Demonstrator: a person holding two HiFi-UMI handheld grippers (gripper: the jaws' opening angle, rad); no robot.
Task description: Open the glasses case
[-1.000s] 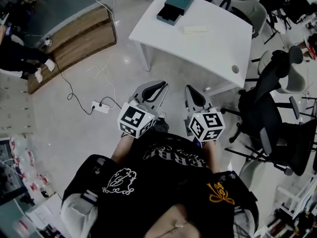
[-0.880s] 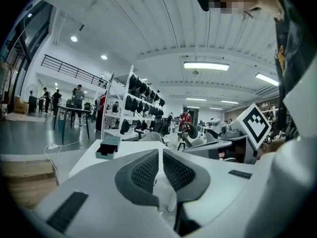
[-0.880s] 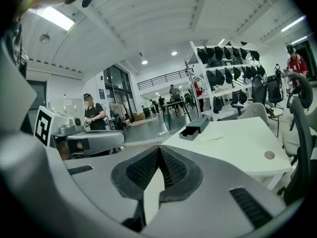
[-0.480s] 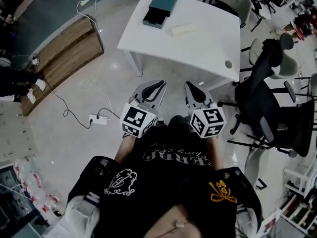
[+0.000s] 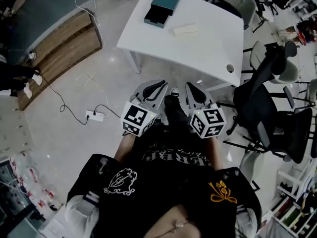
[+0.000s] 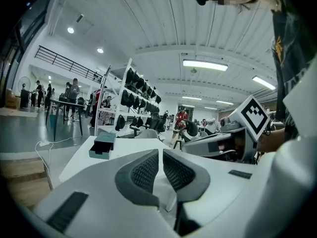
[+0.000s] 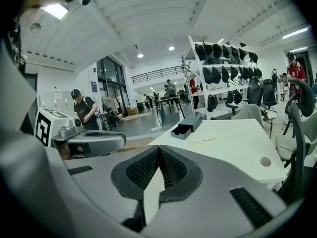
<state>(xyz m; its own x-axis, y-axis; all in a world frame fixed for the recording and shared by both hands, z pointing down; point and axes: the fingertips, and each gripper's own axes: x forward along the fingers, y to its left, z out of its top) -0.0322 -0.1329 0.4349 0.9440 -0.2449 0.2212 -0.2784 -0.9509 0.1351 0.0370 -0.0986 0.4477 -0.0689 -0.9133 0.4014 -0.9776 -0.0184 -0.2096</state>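
A large hall with a pale glossy floor holds a white rectangular table (image 5: 208, 43), and everything here is placed from it. On the table's far left corner sits a teal rectangular box (image 5: 162, 6), its lower tray sticking out from under the top part. Just right of the box and nearer the table's middle lies a pale cream flat oblong (image 5: 185, 30), apart from the box. One of these two is the glasses case, but I cannot tell which. Both lie well away from the grippers. A small round cable hole (image 5: 229, 68) marks the table's near right corner. To the table's right stands a black office chair (image 5: 267, 98). To its left a white power strip (image 5: 94, 116) lies on the floor beside a low wooden platform (image 5: 59, 48). Short of the table's near edge, the left gripper (image 5: 159, 84) and the right gripper (image 5: 191, 87) are held side by side over the floor, both aimed at the table and touching nothing. The left gripper's ribbed pads are drawn together with only a hairline between them and nothing there. The right gripper's pads are pressed tip to tip, empty too. Beyond the table rises a white shelf rack of dark gear (image 6: 130, 90).
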